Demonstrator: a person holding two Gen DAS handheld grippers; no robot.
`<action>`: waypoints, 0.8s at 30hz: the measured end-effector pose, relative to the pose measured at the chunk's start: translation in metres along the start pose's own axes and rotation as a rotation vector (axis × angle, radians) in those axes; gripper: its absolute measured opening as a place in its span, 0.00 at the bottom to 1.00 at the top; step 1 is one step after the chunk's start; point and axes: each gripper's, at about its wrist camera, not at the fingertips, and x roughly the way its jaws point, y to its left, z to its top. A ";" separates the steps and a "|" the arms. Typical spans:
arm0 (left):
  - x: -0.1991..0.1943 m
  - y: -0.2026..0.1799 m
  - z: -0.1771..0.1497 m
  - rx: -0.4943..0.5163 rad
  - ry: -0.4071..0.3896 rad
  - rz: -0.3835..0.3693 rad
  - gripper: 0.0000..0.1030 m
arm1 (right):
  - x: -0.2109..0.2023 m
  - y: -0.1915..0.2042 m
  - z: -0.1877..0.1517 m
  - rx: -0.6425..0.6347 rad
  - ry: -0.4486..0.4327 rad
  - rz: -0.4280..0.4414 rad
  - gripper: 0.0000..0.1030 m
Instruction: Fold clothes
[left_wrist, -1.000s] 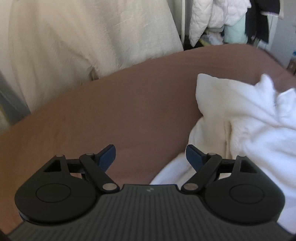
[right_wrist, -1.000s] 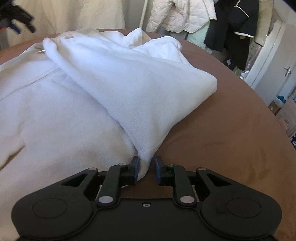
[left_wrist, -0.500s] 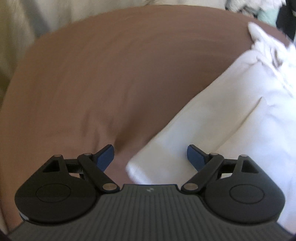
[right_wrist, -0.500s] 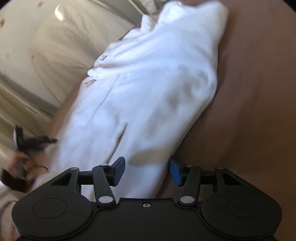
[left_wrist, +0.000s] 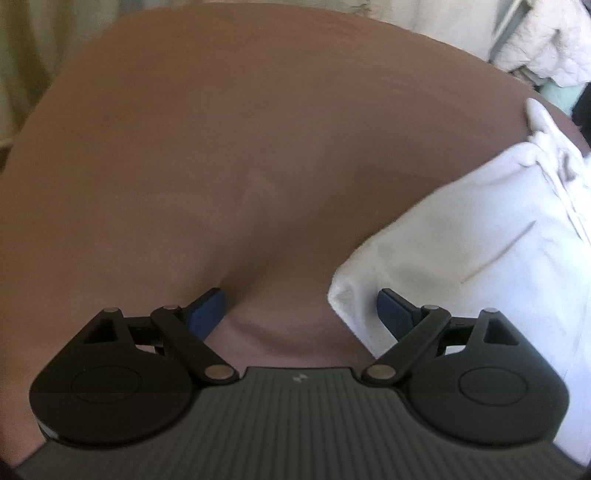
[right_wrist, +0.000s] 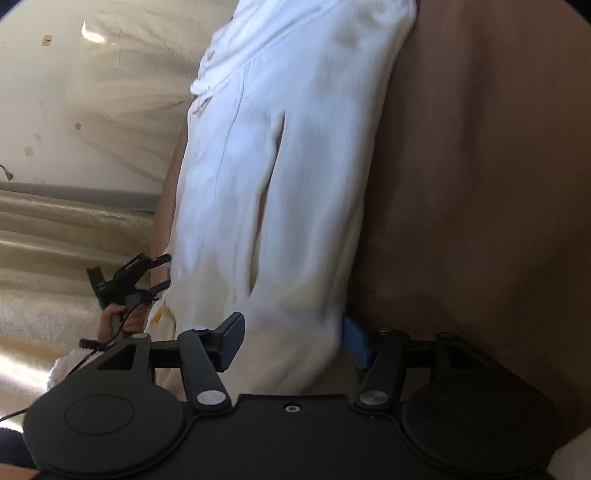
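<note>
A white fleece garment (left_wrist: 480, 240) lies on the brown bed sheet (left_wrist: 240, 147). My left gripper (left_wrist: 301, 312) hangs low over the sheet, its jaws opening. The garment's near corner sits just inside the right-hand blue pad (left_wrist: 395, 314), and neither pad presses it. In the right wrist view the garment (right_wrist: 288, 166) runs up the frame as a long folded strip. My right gripper (right_wrist: 293, 341) straddles its near end with the jaws opening and the cloth loose between the pads. The left gripper (right_wrist: 164, 271) shows at the garment's left edge.
The brown sheet (right_wrist: 480, 184) stretches bare to the right of the garment. A person's hand (right_wrist: 118, 321) holds the left gripper. White quilted jackets (left_wrist: 546, 48) hang beyond the bed's far right edge. Cream fabric (left_wrist: 22, 55) hangs beyond the bed's left side.
My right gripper has let go of the garment fold, widened and rolled, so its view is tilted. My left gripper has swung down to the garment's near corner.
</note>
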 end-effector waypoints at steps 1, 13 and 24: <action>0.004 0.001 -0.001 -0.006 -0.005 -0.017 0.93 | 0.004 0.001 0.001 0.007 0.003 0.007 0.68; -0.019 -0.043 -0.018 0.176 -0.248 -0.096 0.09 | 0.018 0.064 0.018 -0.244 -0.188 0.012 0.18; 0.024 -0.033 -0.012 0.116 -0.158 -0.244 0.42 | 0.044 0.047 0.009 -0.102 -0.025 0.061 0.43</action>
